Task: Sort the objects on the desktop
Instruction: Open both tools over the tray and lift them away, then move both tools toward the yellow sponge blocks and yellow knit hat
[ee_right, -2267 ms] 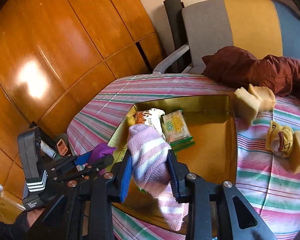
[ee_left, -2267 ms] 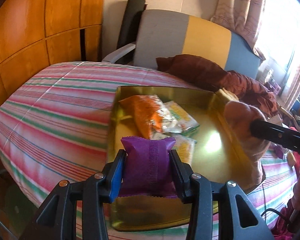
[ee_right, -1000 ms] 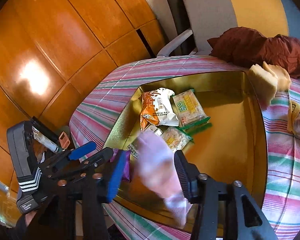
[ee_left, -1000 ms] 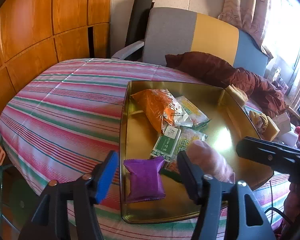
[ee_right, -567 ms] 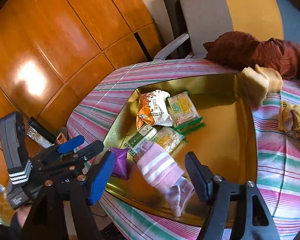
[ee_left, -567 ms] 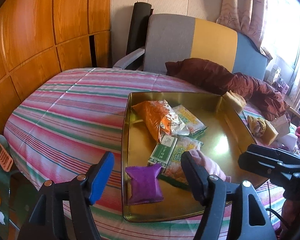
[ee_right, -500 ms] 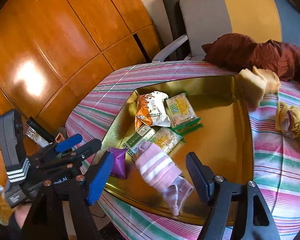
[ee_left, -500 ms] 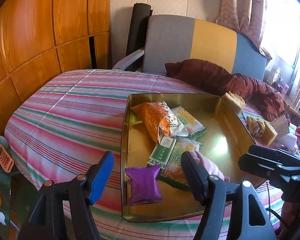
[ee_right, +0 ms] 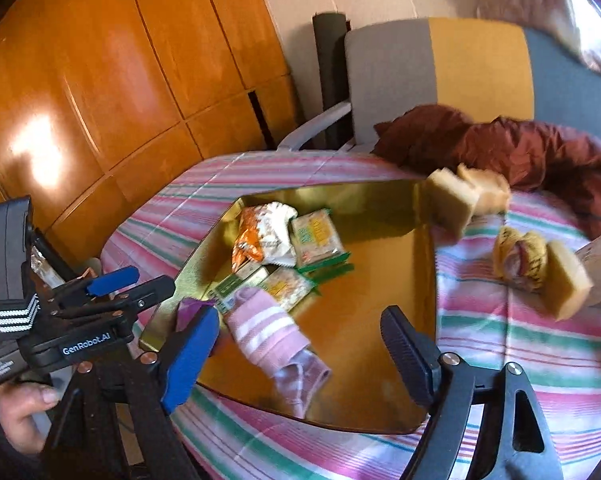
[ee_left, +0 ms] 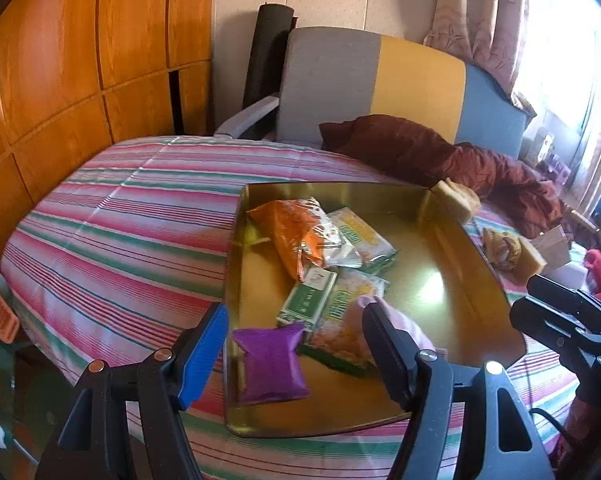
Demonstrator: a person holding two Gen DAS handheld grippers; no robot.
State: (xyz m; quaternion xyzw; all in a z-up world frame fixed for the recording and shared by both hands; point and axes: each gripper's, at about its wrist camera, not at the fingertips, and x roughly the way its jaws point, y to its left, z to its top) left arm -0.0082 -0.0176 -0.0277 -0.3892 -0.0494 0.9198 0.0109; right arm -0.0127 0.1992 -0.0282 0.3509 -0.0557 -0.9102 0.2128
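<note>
While both views show the tray [ee_left: 452,240], only the right reveals a hand [ee_right: 24,408].

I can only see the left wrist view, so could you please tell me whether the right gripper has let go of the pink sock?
Observer: Yes. The pink white-striped sock lies on the gold metal tray, and neither pad of the right gripper touches it; the jaws are opening.
Operator: Thanks. How does the sock lie?
Observer: Its cuff rests against the green snack packets; its paler end points toward the tray's near rim.
Operator: And my left gripper?
Observer: The left gripper is beside the tray's left corner, open and empty.
</note>
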